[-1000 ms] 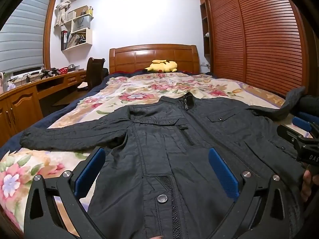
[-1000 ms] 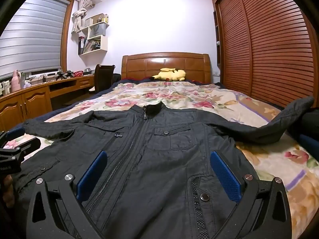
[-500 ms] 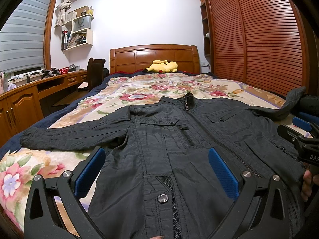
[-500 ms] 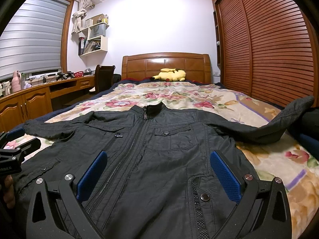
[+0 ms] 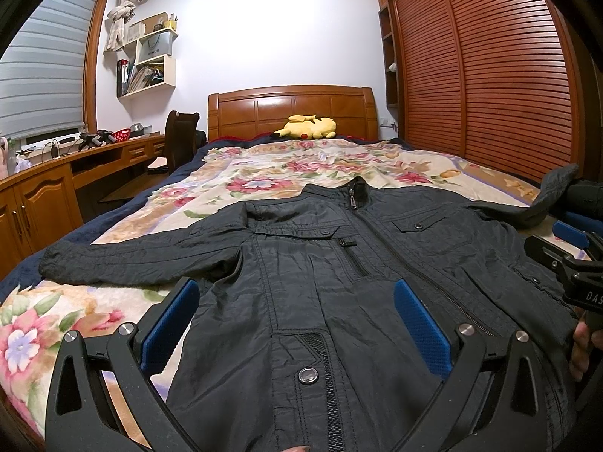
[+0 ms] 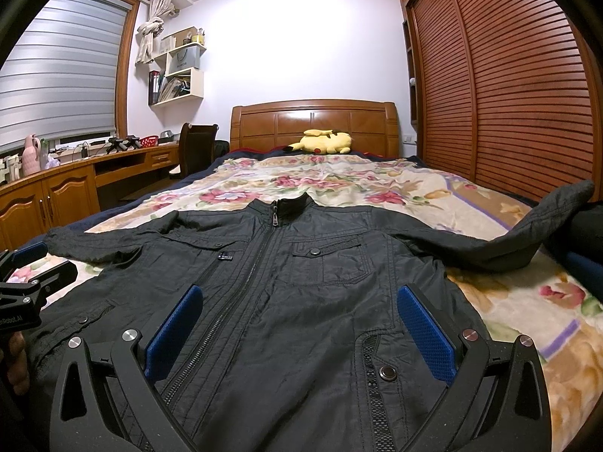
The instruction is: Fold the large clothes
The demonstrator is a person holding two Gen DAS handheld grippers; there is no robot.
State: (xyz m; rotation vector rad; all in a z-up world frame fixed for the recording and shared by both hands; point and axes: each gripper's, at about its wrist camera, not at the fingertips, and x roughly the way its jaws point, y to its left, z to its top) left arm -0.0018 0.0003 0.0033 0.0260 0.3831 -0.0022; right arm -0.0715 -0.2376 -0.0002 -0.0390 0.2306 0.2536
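Observation:
A dark zip-up jacket [image 5: 320,263] lies front-up and spread flat on the floral bedspread [image 5: 264,173], collar toward the headboard; it also shows in the right wrist view [image 6: 301,282]. Its left sleeve [image 5: 132,260] stretches out flat. Its right sleeve [image 6: 527,233] runs to the bed's right edge, cuff raised. My left gripper [image 5: 296,316] is open and empty, hovering over the jacket's lower left front. My right gripper [image 6: 299,324] is open and empty over the lower right front. Each gripper shows at the edge of the other's view [image 5: 565,260] [image 6: 26,286].
A yellow plush toy [image 5: 307,128] lies by the wooden headboard [image 5: 290,109]. A slatted wardrobe [image 5: 490,75] runs along the right of the bed. A wooden desk [image 5: 56,180] and a chair [image 5: 181,143] stand on the left.
Both grippers stay open over the jacket's hem; the views have shifted only slightly. The jacket has not moved.

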